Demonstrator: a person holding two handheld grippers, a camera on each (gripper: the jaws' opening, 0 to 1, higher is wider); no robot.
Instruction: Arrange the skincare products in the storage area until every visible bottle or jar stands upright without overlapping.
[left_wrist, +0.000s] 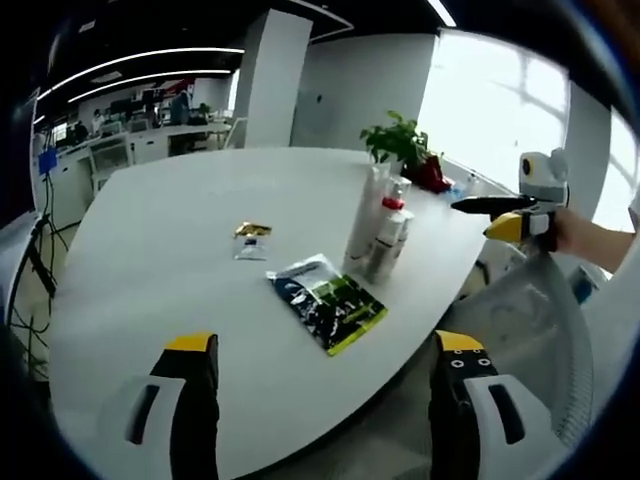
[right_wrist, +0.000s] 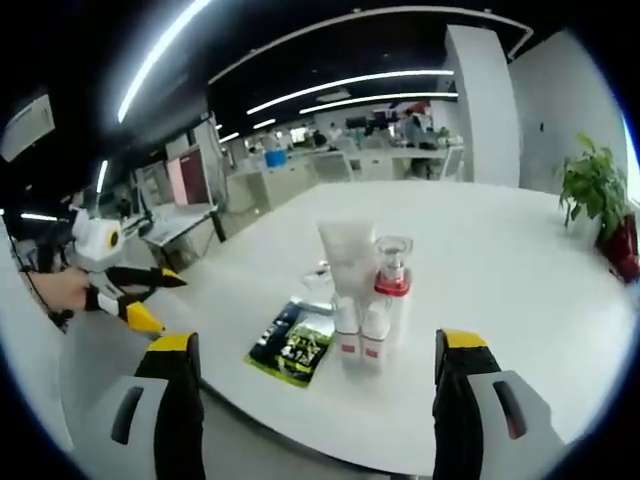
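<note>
With both pairs of jaws spread and nothing held, the bottles (right_wrist: 372, 318) beside the packet (right_wrist: 295, 345) could be toppled by a careless approach.

Between the right gripper (right_wrist: 318, 375)'s spread yellow-tipped jaws, ahead on the white round table (right_wrist: 520, 270), stand a white squeeze tube (right_wrist: 348, 262), a red-collared clear-capped pump bottle (right_wrist: 392, 275) and two small white bottles (right_wrist: 360, 333). A green-black flat sachet (right_wrist: 293, 347) lies toward the left jaw.

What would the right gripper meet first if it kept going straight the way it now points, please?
Probably the cluster of upright bottles on the white table, centred between the right gripper's open jaws; the dark sachet lies slightly left.
</note>
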